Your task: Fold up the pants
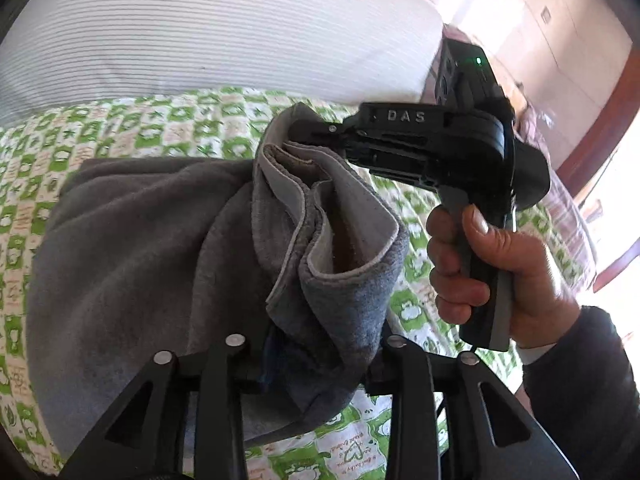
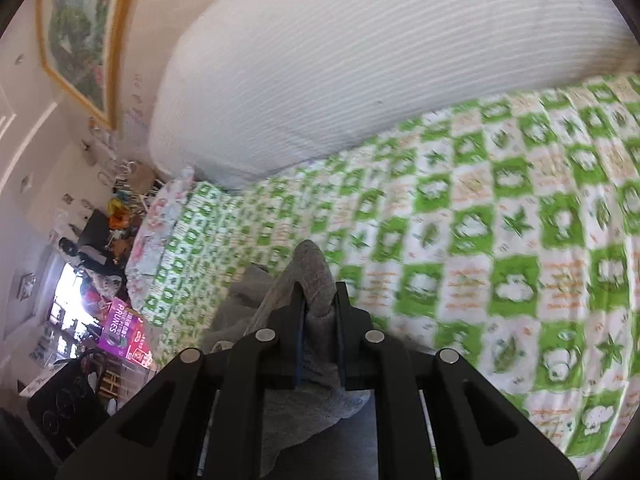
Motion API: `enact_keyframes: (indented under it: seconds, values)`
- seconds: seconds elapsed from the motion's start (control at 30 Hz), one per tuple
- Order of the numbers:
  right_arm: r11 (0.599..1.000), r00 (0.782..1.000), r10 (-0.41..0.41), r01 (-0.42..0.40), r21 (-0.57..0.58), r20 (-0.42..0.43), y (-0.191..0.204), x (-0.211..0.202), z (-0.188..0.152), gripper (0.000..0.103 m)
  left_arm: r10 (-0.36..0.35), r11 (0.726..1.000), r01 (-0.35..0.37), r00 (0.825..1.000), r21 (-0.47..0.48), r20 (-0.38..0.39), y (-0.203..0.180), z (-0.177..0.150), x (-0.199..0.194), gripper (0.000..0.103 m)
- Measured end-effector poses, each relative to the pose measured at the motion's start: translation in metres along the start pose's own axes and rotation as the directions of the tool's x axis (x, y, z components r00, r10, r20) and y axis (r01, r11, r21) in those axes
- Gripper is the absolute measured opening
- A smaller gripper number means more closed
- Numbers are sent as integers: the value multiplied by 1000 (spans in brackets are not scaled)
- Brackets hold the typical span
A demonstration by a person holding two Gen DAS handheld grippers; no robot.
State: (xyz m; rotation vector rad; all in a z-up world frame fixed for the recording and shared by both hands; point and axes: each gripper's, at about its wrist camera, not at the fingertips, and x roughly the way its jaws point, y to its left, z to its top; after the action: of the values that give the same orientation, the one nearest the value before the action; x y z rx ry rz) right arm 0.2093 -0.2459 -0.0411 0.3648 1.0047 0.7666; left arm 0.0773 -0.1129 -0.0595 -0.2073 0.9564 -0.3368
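1. Both tools grip one pair of grey pants (image 1: pixel 132 240) above a bed with a green-and-white patterned bedspread (image 1: pixel 168 120).
2. Left tool (image 1: pixel 316 356), at the bottom of its own view, has its fingers drawn in on a thick bunch of the grey cloth, which hides the tips.
3. Right tool (image 1: pixel 304 136), seen right of centre in the left view, pinches the hem of a pant leg; a bare hand (image 1: pixel 492 276) wraps its handle at the right.
4. In the right view, that tool's (image 2: pixel 318 300) fingers press nearly together on a ridge of the pants (image 2: pixel 310 268) at lower centre.
5. Pants hang lifted between the tools, draping left in the left view.
6. White ribbed bedding (image 2: pixel 360 60) fills the top of both views; a framed picture (image 2: pixel 80 32) hangs at upper left in the right view.
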Motion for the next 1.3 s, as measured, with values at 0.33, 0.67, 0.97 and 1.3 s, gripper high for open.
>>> enact_keyframes:
  seconds: [0.33,0.67,0.97,1.3]
  values:
    - [993,996,-72,66,93,58,-24,-39,-15,40,-61,998,62,998,23,-25,-8,-18,-5,60]
    - [991,987,-130,130,9,89,19,-69,-25,40,-142,990,142,990,23,-7,1,-29,-43,62]
    - [985,982,-147,157,-76,114,75,-86,-64,42,-84,996,84,996,24,38,46,-26,-84,65]
    - [889,949,-313,306,-342,35,129,-54,-120,50,71,997,-71,997,10,-23,103,-8,-72,66]
